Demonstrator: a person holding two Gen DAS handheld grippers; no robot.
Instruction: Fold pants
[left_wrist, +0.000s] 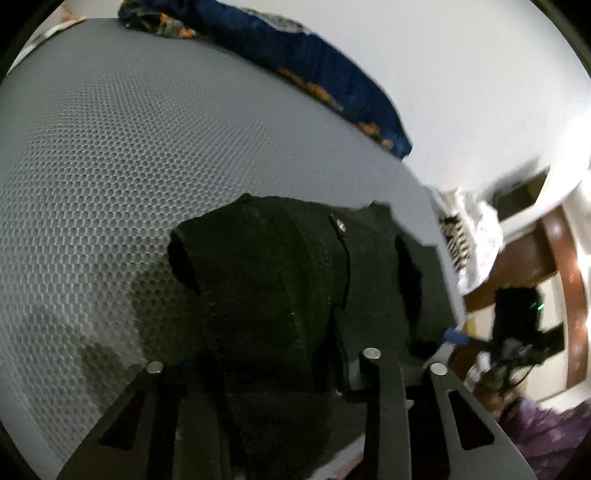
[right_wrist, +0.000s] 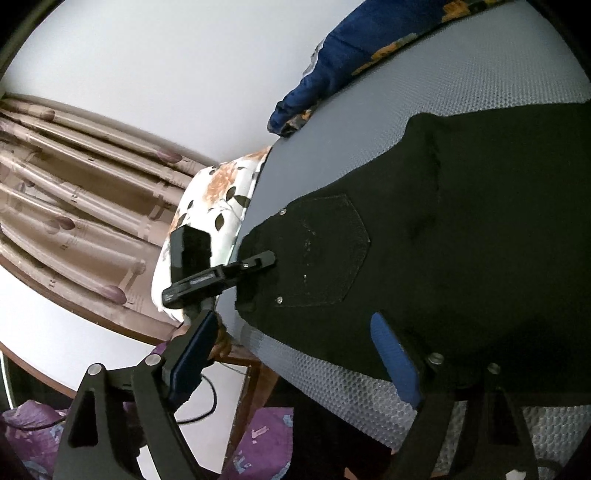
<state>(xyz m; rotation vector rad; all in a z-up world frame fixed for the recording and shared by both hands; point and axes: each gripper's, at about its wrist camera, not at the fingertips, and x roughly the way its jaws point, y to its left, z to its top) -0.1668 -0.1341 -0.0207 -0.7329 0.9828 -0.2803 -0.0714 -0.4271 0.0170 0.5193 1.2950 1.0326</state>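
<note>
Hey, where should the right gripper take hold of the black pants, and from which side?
Probably the waistband corner of the black pants, beside the back pocket, where the fabric ends near the mattress edge. Come in from that outer edge, low and flat: the pants lie spread flat, so a finger would likely have to slide under the hem. The right gripper is open.

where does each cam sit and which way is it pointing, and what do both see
Left wrist: sits on the left tongs, looking along their fingers over the black pants and the grey mesh bed toward the blue blanket; only its own fingers show.
Right wrist: sits on the right tongs, looking across the pants' back pocket toward the curtain; its blue-padded fingers show, plus the left tongs at the pants' edge.
Shared: pants, bed, blanket.
</note>
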